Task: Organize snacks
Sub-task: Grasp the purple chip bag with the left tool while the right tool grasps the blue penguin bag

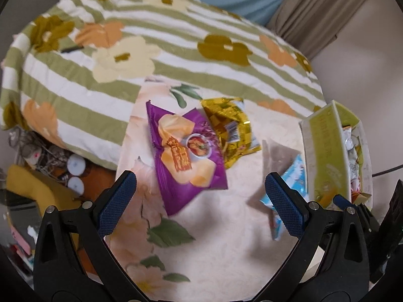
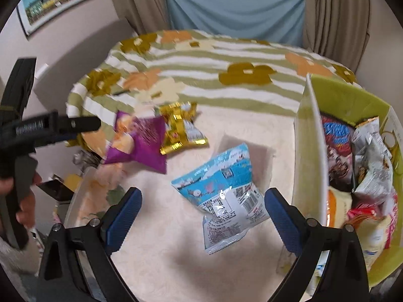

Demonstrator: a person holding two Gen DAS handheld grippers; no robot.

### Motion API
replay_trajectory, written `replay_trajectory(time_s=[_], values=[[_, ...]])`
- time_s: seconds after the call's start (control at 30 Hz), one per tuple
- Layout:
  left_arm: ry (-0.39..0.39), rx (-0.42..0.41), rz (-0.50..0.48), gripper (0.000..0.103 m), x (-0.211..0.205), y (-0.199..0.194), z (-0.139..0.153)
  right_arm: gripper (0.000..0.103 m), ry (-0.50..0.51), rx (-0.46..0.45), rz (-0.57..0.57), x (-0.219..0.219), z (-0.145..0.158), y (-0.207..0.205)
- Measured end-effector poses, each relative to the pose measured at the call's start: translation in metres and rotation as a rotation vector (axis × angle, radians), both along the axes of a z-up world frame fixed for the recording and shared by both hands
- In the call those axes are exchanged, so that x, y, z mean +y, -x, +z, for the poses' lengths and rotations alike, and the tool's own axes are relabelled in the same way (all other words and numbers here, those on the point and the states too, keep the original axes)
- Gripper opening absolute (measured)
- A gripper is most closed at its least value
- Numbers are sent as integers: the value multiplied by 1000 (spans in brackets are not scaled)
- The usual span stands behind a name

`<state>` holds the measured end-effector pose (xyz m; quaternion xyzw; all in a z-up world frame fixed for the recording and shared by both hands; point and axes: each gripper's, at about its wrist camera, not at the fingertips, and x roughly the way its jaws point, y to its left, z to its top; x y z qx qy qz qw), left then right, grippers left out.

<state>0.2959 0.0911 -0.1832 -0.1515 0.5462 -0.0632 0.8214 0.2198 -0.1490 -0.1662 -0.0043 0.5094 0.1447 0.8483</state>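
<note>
A purple chip bag [image 1: 185, 156] lies on the cream floral cloth [image 1: 221, 239], with a gold snack bag [image 1: 230, 128] touching its right side. A blue and white snack bag [image 2: 224, 196] lies nearer the green and white box [image 2: 312, 151], which holds several snack packs. My left gripper [image 1: 200, 201] is open and empty, just short of the purple bag. My right gripper [image 2: 202, 216] is open and empty, with its fingers on either side of the blue bag's near end. The purple bag [image 2: 139, 142], the gold bag [image 2: 181, 128] and the left gripper body [image 2: 50, 128] show in the right wrist view.
A green striped flowered quilt [image 1: 151, 50] covers the far part of the bed. The box [image 1: 325, 151] stands at the right edge. Clutter with white jars [image 1: 75, 173] lies on the left below the bed edge. Curtains [image 2: 234, 2] hang behind.
</note>
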Motion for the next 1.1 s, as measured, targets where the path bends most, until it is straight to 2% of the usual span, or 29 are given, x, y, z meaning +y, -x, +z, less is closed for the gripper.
replay_trajectory(time_s=[0.13, 0.23, 0.43, 0.57, 0.7, 0.83, 1.1], values=[[57, 45, -44, 101, 4, -25, -30, 97, 35, 30, -56, 5, -19, -7], [65, 77, -70, 101, 2, -37, -50, 97, 73, 29, -89, 8, -29, -9], [96, 117, -90, 101, -1, -54, -75, 97, 161, 35, -79, 11, -48, -10], [107, 133, -77, 92, 3, -59, -86, 97, 197, 29, -46, 10, -56, -10], [130, 135, -81, 90, 6, -61, -92, 97, 200, 27, -13, 11, -66, -13], [118, 133, -89, 75, 9, -61, -93, 97, 193, 42, 5, 13, -74, -17], [115, 128, -79, 70, 13, -53, -89, 97, 181, 36, 26, 10, -78, -21]])
